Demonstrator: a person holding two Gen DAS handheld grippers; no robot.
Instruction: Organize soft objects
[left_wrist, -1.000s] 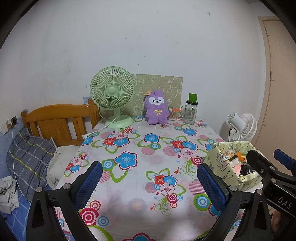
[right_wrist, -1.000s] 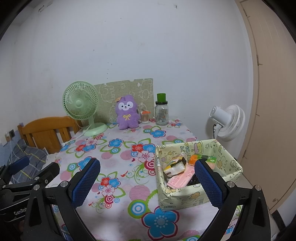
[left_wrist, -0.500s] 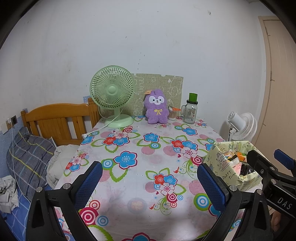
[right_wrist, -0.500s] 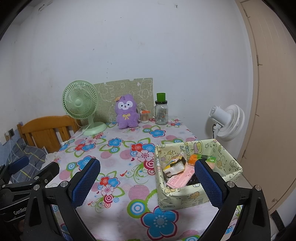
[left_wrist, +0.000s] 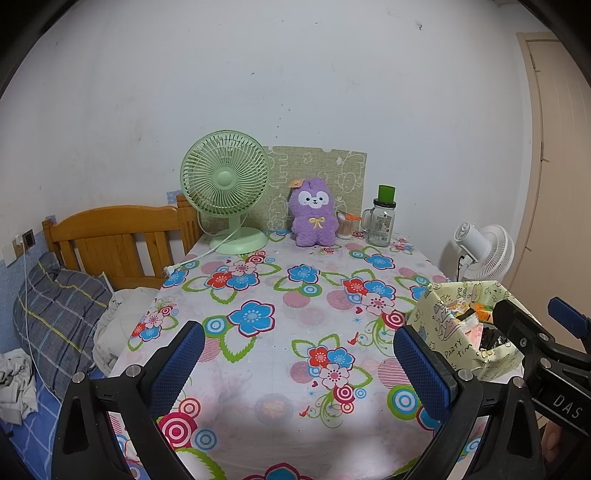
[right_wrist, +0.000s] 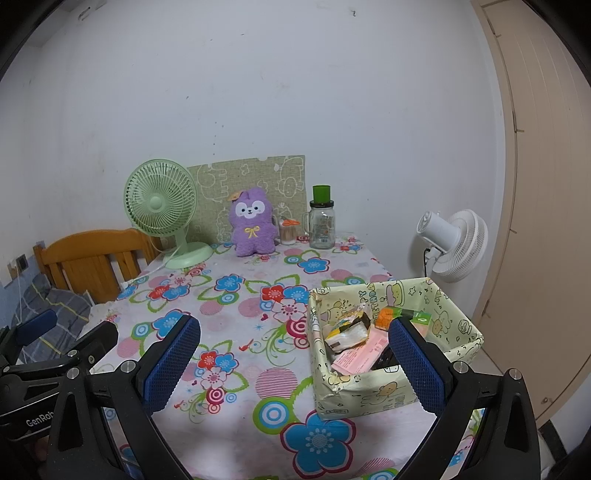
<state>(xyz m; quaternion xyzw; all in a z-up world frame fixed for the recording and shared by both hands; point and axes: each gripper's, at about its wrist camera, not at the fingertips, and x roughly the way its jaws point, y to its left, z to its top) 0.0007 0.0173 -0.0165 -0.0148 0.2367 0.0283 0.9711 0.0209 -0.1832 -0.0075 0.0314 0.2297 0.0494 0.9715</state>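
Purple plush rabbit (left_wrist: 313, 218) sits upright at the far end of the flowered surface (left_wrist: 280, 332), its back to a green patterned board (left_wrist: 332, 170) leaning on the white wall. I hold both tongs wide open and empty above the near edge: my left tongs (left_wrist: 297, 363) frame bare tablecloth, while my right tongs (right_wrist: 295, 363) hang beside them, the right finger pad (right_wrist: 415, 365) in front of the paper-covered box (right_wrist: 436, 391). That box stands at the near right corner of the surface and holds packets and a pink slip (right_wrist: 364, 356); the plush is well apart from it, across the length of the cloth. Just left of the plush stands a pale green desk fan (left_wrist: 226, 184), its white cord (left_wrist: 192, 260) trailing to the surface's left edge. To the plush's right are a small cotton-swab jar with an orange lid (left_wrist: 345, 227) and a glass mug jar with a green cap (left_wrist: 382, 221). Beyond the left edge, a wooden headboard (left_wrist: 114, 236) and a plaid pillow (left_wrist: 59, 314) mark the bed. A white floor fan (right_wrist: 456, 243) stands off the right side, near the door (right_wrist: 546, 184).
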